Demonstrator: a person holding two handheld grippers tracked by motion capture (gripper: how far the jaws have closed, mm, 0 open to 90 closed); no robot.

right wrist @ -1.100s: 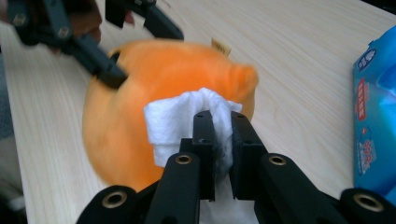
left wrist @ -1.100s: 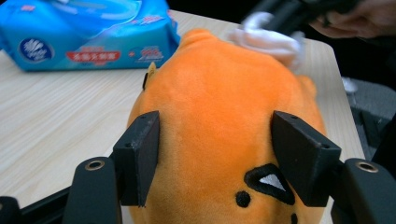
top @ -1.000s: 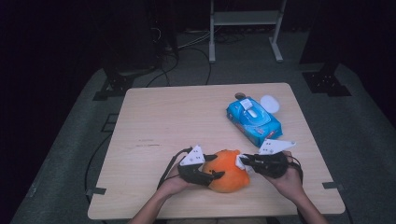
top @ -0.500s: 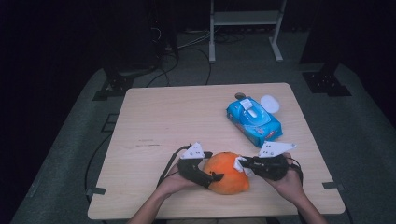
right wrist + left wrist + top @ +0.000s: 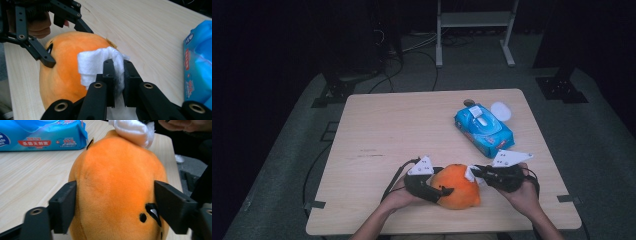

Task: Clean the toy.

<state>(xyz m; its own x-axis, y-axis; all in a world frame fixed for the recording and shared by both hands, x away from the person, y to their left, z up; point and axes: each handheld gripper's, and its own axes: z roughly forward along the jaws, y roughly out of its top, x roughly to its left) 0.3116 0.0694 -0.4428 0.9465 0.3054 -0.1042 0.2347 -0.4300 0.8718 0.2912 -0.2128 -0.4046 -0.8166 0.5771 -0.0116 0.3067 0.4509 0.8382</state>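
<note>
Right gripper [image 5: 117, 75]: clenched on a folded white wipe [image 5: 97, 65], which it presses against the orange plush toy [image 5: 65, 72].
Left gripper [image 5: 115, 205]: jaws spread wide and pressed against both flanks of the toy, holding it in place.
Toy's place: near the front edge of the table [image 5: 387, 130], right of middle, between the two hands.
Wipe pack [image 5: 484, 129]: blue, toward the far right corner, a small white lid-like disc [image 5: 501, 111] just beside it.
Step in hand: apparently wiping the toy's surface.
Doing it well: keep the left grip firm so the plush does not roll; stroke with light pressure along the fur; keep the wipe pinched deep so it does not slip out.
</note>
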